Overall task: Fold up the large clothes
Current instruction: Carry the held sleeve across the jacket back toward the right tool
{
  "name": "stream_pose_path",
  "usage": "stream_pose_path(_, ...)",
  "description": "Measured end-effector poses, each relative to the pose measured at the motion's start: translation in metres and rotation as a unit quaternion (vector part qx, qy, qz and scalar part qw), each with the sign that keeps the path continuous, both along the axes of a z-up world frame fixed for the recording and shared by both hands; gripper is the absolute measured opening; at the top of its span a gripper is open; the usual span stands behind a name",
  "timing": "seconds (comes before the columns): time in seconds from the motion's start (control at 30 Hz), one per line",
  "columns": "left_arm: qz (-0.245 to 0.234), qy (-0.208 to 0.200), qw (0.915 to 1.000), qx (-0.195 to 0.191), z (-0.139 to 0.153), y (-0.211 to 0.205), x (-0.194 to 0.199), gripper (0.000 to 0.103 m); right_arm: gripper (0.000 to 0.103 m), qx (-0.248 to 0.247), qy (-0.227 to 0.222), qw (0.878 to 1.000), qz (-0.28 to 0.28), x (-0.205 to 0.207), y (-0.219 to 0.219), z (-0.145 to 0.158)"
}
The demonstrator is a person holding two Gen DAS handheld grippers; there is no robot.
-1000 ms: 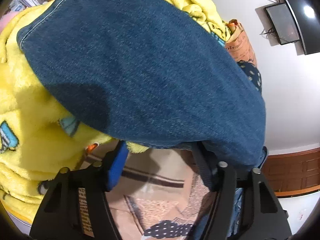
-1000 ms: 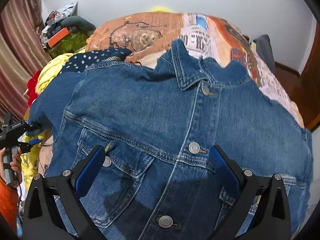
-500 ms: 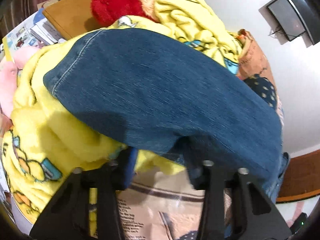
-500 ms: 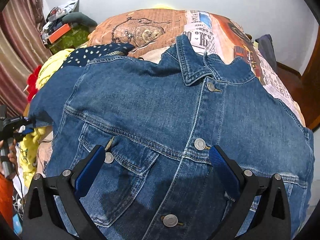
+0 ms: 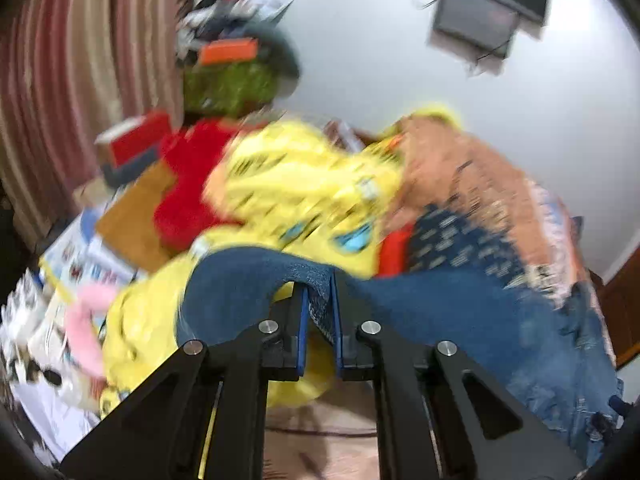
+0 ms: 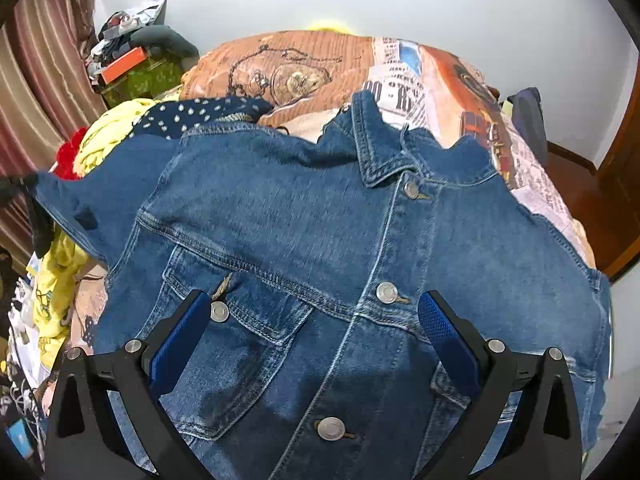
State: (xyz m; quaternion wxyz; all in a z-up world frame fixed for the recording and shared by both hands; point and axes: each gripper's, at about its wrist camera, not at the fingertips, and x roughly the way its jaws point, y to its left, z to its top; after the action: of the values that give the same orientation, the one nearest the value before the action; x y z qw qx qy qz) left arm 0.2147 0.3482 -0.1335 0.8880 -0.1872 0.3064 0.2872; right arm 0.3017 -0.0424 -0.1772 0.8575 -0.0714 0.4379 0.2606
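Note:
A blue denim jacket [image 6: 320, 248] lies front up and buttoned on the bed, collar toward the far side. My right gripper [image 6: 316, 320] is open and hovers just above its chest, one blue pad over the left pocket. My left gripper [image 5: 319, 300] is shut on the jacket's left sleeve [image 5: 248, 276], which drapes over its fingers. In the right wrist view that sleeve [image 6: 68, 196] is pulled out and lifted at the far left. The left wrist view is blurred by motion.
The bed has an orange newspaper-print cover [image 6: 400, 68]. A yellow fleece garment [image 5: 304, 192], a red one [image 5: 188, 184] and a navy dotted cloth [image 6: 200, 114] are piled left of the jacket. Clutter and a striped curtain [image 6: 36, 80] stand at the left. A wooden door [image 6: 624, 184] is at right.
My left gripper has closed on the sleeve and swung up and back, lifting it off the yellow pile. The right gripper has stayed open, edging slightly forward over the jacket.

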Motion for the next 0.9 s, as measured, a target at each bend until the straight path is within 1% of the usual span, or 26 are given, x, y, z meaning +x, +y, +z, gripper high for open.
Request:
stream_pose_path(0.13,-0.049,-0.047,0.9974,0.022,0.048,-0.039,0.019,0.009,0.103,0.007,-0.008,1.0,-0.008,-0.001,-0.007,0.009)
stream_pose_path(0.2,-0.088,-0.072,0.9929,0.034,0.072,-0.066,0.032,0.009,0.103,0.011,-0.011,1.0,-0.012,0.0,-0.013,0.013)
stream_pose_path(0.23,-0.102,-0.08,0.9909,0.038,0.079,-0.077,0.036,0.009,0.103,0.012,-0.013,1.0,-0.013,0.0,-0.015,0.014)
stream_pose_path(0.3,-0.149,-0.098,0.9831,0.044,0.097,-0.108,0.051,0.009,0.103,0.011,-0.016,1.0,-0.019,0.001,-0.02,0.016)
stream_pose_path(0.37,-0.186,-0.106,0.9757,0.045,0.104,-0.137,0.066,0.009,0.103,0.011,-0.017,1.0,-0.022,0.001,-0.026,0.017)
stream_pose_path(0.43,-0.224,-0.105,0.968,0.04,0.103,-0.166,0.082,0.009,0.103,0.011,-0.019,0.999,-0.026,0.0,-0.031,0.018)
stream_pose_path(0.53,-0.279,-0.084,0.956,0.036,0.089,-0.21,0.106,0.009,0.103,0.005,-0.024,0.999,-0.03,-0.001,-0.04,0.019)
stream_pose_path(0.63,-0.33,-0.05,0.9424,0.026,0.065,-0.247,0.127,0.009,0.103,-0.006,-0.029,0.999,-0.037,-0.001,-0.051,0.017)
stream_pose_path(0.7,-0.359,-0.02,0.933,0.024,0.042,-0.272,0.138,0.009,0.103,-0.012,-0.029,0.999,-0.042,0.0,-0.059,0.014)
stream_pose_path(0.8,-0.403,0.032,0.9145,0.005,0.0,-0.304,0.151,0.009,0.103,-0.018,-0.023,0.998,-0.052,0.002,-0.072,0.009)
stream_pose_path(0.9,-0.428,0.073,0.9009,-0.011,-0.034,-0.327,0.156,0.009,0.103,-0.023,-0.011,0.998,-0.063,0.005,-0.084,0.001)
